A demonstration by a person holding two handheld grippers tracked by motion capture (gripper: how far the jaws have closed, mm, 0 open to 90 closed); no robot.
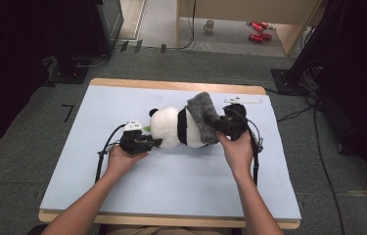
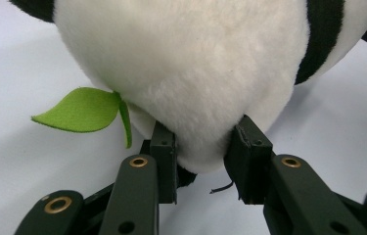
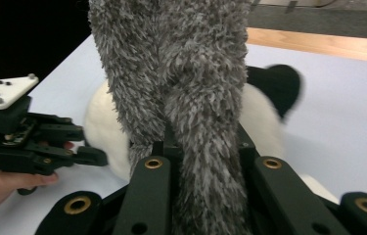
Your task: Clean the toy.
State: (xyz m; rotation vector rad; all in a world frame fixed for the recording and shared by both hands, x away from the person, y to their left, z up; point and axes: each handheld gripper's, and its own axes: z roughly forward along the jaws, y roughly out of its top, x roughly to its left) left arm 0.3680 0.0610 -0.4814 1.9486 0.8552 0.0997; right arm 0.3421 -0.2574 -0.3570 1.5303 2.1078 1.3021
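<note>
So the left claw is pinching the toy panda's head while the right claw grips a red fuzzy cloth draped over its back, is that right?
Nearly. The fuzzy cloth is grey, not red, as the right gripper view shows plainly. The rest holds: the left claw pinches the toy panda at its head, and the right claw grips the cloth, which drapes over the panda's back.

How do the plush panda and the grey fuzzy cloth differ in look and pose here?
The plush panda is white and black with short pile; the grey fuzzy cloth is plain grey and shaggy. The panda lies on the table; the cloth is lifted at one end and draped over it. Each is pinched by a tool.
</note>
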